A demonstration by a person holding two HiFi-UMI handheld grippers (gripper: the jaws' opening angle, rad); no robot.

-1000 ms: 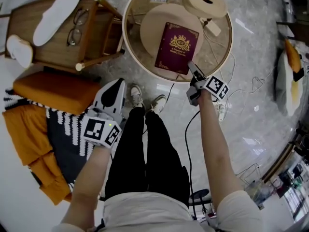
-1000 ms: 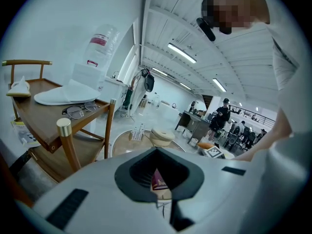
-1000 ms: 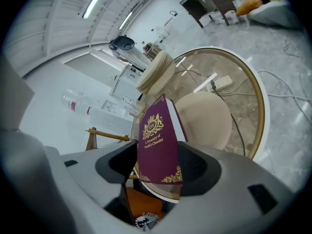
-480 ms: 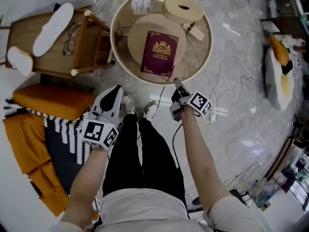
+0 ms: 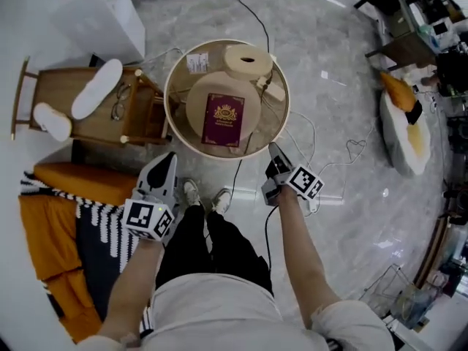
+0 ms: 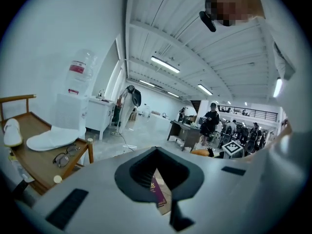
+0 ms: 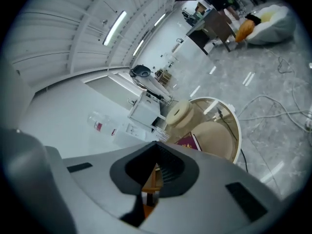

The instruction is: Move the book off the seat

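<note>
- The book (image 5: 223, 118), burgundy with a gold crest, is being borne by the seat (image 5: 201, 95). It is lying flat on the round beige top, cover up, with neither tool touching it.
- The seat is being ringed by the pale rim of a round table (image 5: 167, 107). Whether the seat stands under a clear top or inside an open ring cannot be told from the head view.
- A beige roll (image 5: 248, 61) is being noted at the far side of that ring.
- The left gripper (image 5: 169, 161) is being held near the near-left rim, apart from the book. Its jaws are being held together, tip to tip, with nothing between them.
- The right gripper (image 5: 273, 152) is being held just beside the near-right rim. Its jaws are likewise being pressed closed on nothing.
- A wooden chair (image 5: 55, 86) is being noted left of the table, with a white slipper (image 5: 96, 98) and glasses (image 5: 121, 102) on it.
</note>
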